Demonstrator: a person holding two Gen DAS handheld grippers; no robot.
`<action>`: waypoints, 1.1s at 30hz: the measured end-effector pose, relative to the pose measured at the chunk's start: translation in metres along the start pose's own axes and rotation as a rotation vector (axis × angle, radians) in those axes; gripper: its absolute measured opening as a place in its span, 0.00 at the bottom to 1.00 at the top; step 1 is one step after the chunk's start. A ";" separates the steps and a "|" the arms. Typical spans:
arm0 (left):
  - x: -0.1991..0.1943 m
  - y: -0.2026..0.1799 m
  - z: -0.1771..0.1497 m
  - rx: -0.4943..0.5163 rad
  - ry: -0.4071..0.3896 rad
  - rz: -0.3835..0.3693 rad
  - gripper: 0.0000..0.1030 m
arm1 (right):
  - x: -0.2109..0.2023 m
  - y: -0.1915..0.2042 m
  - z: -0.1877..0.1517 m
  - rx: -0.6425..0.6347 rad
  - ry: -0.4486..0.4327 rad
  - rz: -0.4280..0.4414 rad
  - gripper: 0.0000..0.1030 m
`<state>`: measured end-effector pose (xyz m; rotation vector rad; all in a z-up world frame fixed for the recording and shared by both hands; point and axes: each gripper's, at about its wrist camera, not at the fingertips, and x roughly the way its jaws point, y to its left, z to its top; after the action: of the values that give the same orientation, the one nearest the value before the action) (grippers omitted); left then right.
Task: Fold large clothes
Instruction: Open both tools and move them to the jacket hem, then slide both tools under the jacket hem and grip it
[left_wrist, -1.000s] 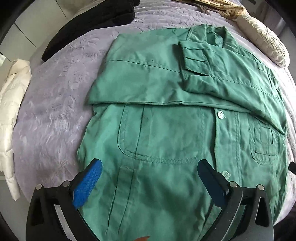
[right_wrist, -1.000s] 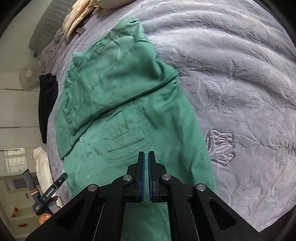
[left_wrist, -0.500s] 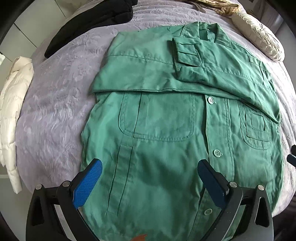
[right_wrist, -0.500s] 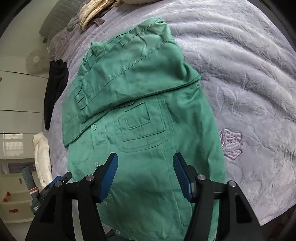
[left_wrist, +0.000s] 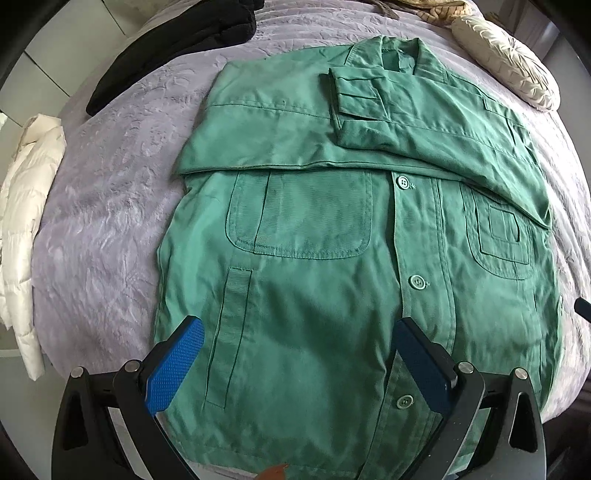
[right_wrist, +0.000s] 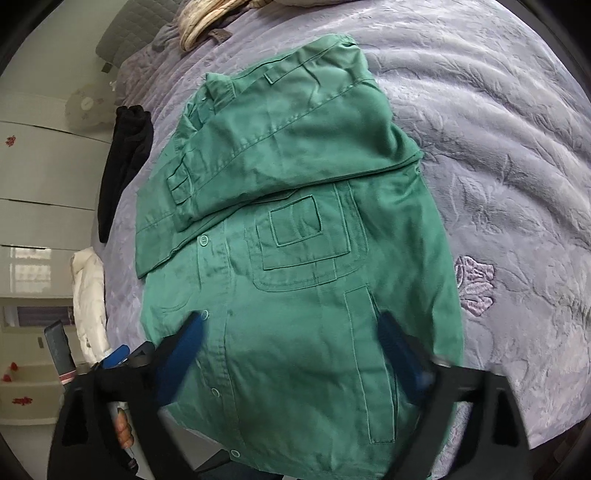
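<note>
- The left gripper (left_wrist: 295, 360) has its blue-padded fingers (left_wrist: 173, 365) spread wide, holding nothing; they hang over the lower hem part of the green jacket (left_wrist: 332, 258).
- The right gripper (right_wrist: 295, 354) is also spread wide and holds nothing; its fingers (right_wrist: 181, 354) are blurred and stand over the jacket's lower front, one near the button strip, the other near the slanted side pocket.
- The jacket lies front-up on the bed (left_wrist: 110, 184), its hem toward the near edge of the bed and its collar toward the far end.
- It is buttoned down the middle, with round green buttons in a line along the strip.
- Two large patch pockets sit on the chest, one carrying a smaller square pocket; below each is a long narrow welt pocket.
- Both sleeves are folded in across the upper chest, one over the other, with the cuff of the top sleeve lying near the collar.
- The cloth is mostly flat, with soft creases near the sides.
- The bed's cover is pale lilac with a raised leaf pattern.
- A black garment (left_wrist: 177, 48) lies at the far left part of the bed, well apart from the jacket.
- A white padded coat (left_wrist: 29, 221) hangs over the left edge.
- A cream ruffled cushion (left_wrist: 506, 62) rests near the far right corner.
</note>
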<state>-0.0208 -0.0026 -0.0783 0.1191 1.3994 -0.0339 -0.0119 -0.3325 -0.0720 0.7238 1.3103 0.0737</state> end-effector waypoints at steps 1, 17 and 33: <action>0.000 0.000 -0.001 0.000 0.001 0.002 1.00 | 0.000 0.000 -0.001 -0.001 -0.006 0.008 1.00; 0.012 0.007 -0.020 0.007 0.072 -0.067 1.00 | 0.006 -0.011 -0.024 0.086 0.073 0.016 1.00; 0.022 0.052 -0.067 0.029 0.077 -0.094 1.00 | 0.038 0.021 -0.077 0.134 0.125 0.010 1.00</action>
<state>-0.0775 0.0575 -0.1073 0.0796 1.4814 -0.1288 -0.0629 -0.2653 -0.0994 0.8512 1.4413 0.0402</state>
